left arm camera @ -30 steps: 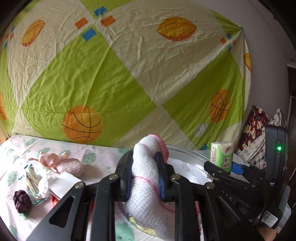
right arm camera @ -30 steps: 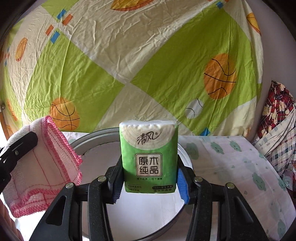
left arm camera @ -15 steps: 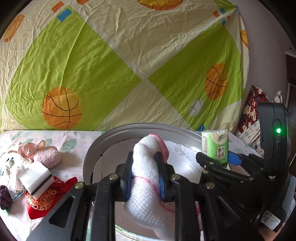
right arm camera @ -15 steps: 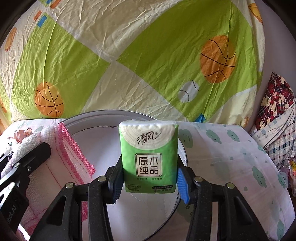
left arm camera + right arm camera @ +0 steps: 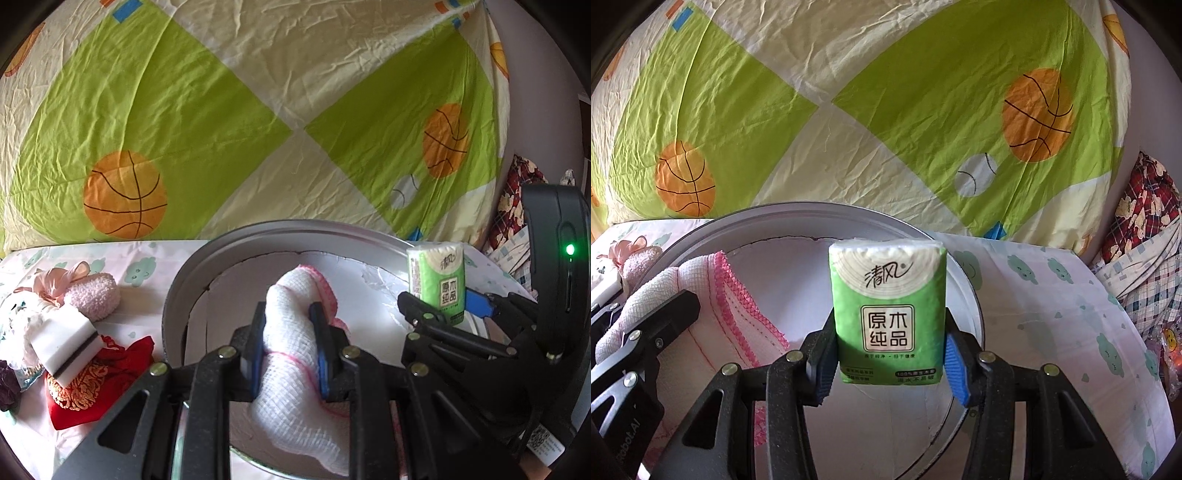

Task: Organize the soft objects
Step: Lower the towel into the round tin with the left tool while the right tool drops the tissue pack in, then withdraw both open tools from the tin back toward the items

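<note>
The round tray (image 5: pixel 177 295) sits on the bed (image 5: pixel 1071 295) and appears to hold nothing yet. Left claw (image 5: pixel 288 343): closed on the white cloth (image 5: pixel 295 350), suspended over the tray interior. Right claw (image 5: pixel 886 354): closed on the green tissue pack (image 5: pixel 888 317), held upright above the tray. Remaining: release both items, then collect the red pouch (image 5: pixel 92 384), sponge (image 5: pixel 64 341) and pink plush (image 5: pixel 94 297) lying left of the tray.
</note>
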A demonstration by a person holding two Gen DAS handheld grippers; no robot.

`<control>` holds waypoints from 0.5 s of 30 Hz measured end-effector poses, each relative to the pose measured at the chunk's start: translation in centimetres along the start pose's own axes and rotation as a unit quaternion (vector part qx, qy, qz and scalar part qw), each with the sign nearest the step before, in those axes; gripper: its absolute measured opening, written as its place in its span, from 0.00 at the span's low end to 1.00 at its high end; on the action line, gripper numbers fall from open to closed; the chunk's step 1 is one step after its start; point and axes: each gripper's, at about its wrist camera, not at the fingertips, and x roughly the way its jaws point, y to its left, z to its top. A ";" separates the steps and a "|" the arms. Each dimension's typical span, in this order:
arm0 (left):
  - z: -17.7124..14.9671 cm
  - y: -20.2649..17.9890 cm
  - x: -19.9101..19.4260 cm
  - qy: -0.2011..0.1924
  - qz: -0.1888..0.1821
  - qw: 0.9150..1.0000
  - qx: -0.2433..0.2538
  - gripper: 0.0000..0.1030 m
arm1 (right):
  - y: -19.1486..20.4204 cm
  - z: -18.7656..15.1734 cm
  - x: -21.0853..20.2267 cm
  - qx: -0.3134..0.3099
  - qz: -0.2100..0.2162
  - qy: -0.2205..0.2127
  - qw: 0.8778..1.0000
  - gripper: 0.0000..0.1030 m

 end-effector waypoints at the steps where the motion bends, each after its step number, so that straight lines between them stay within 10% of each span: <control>1: 0.0 0.1 0.0 0.000 0.002 1.000 -0.003 0.20 | 0.2 0.0 0.1 -0.004 0.000 0.000 1.000 0.51; 5: -0.1 0.3 0.0 0.000 0.007 1.000 -0.005 0.27 | 0.5 0.1 0.4 -0.012 0.015 0.009 1.000 0.52; 12: -0.1 0.8 -2.1 -0.055 0.067 0.996 -0.007 0.97 | -0.7 0.5 -1.1 0.027 0.028 -0.035 0.999 0.76; 15: 0.3 1.4 -3.1 -0.077 0.073 0.994 -0.014 0.98 | -1.8 0.5 -2.3 0.066 0.044 -0.062 0.995 0.82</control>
